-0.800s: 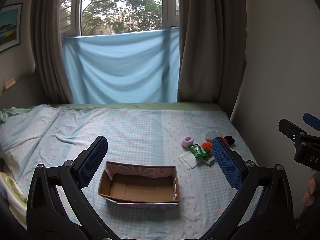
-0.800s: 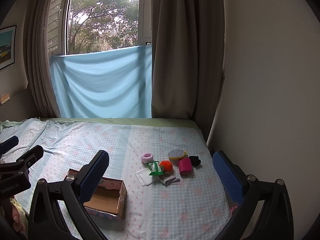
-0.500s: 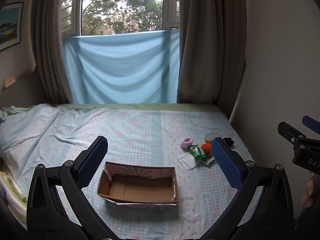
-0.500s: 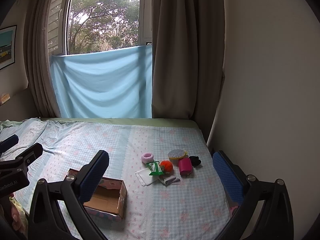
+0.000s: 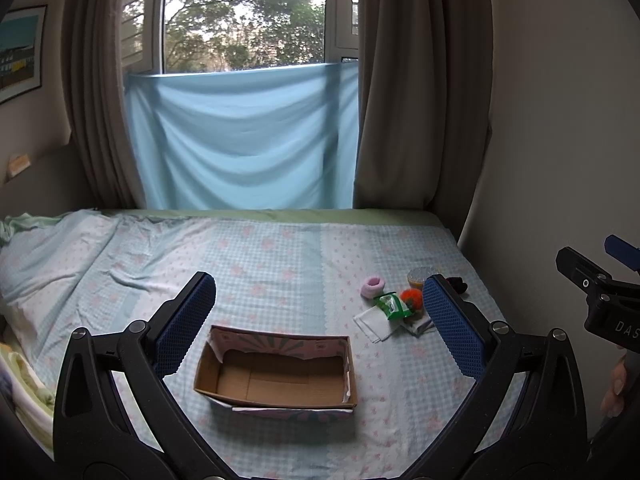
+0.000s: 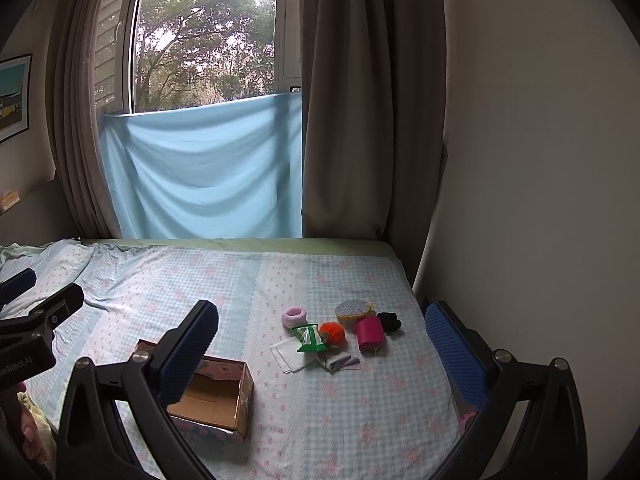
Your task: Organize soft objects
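Blue waffle-textured pads on black arms: left gripper (image 5: 318, 312) spread wide, nothing between its fingers, held above the near part of the bed (image 5: 280, 264) and tilted down toward it. Same for the right gripper (image 6: 322, 340), jaws fully apart and empty, hovering over the bed's near right part. Framed between the left gripper's fingers, an open cardboard box (image 5: 276, 372) with a patterned outer skin, lying on the checked, flowered sheet, brown inside and holding nothing visible. To the right of the box and slightly farther, apart from it, a small cluster of soft things near the bed's right edge: a pink ring-shaped scrunchie (image 6: 294, 317) at the far left of the group; a round grey-topped sponge with a yellow edge (image 6: 354, 310) to its right; a black fuzzy piece (image 6: 389, 322) farthest right, just beside a magenta pouch (image 6: 370, 334); an orange pompom (image 6: 333, 333) in the middle, touching a green-and-clear packet (image 6: 309, 338); nearer, white folded tissues (image 6: 290, 354) under the packet's near end and a grey folded cloth (image 6: 340, 361) just right of them. Beyond the bed, a light blue cloth (image 6: 200, 176) hung across the lower window, brown-grey curtains (image 6: 372, 120) on both sides, trees outside. At far left, a framed picture (image 5: 20, 52) on the wall. Plain cream wall (image 6: 540, 160) along the right side of the bed
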A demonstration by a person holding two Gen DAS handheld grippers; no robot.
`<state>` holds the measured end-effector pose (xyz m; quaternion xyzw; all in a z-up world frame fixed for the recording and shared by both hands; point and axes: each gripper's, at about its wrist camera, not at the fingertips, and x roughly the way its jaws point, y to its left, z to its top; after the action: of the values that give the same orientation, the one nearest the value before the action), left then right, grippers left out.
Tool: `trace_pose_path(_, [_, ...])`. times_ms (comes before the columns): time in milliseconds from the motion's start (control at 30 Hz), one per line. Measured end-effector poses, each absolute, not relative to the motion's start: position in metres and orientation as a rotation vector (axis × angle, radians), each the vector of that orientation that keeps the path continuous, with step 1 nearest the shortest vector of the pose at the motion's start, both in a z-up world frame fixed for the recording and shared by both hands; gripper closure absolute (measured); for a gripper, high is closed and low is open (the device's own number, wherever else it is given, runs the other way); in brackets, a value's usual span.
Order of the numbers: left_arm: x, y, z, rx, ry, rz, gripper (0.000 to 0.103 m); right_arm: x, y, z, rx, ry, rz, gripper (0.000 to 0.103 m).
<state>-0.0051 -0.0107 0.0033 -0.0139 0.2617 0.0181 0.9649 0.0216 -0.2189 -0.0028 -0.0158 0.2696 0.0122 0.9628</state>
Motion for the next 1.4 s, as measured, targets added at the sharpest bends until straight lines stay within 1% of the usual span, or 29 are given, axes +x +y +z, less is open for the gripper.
trace_pose_path(1400, [-0.0086,-0.0073,0.0059,-0.034,0.521,0.029,0.000,0.0199,-0.2234,-0.0004,-0.027,0.543,0.022,0.000])
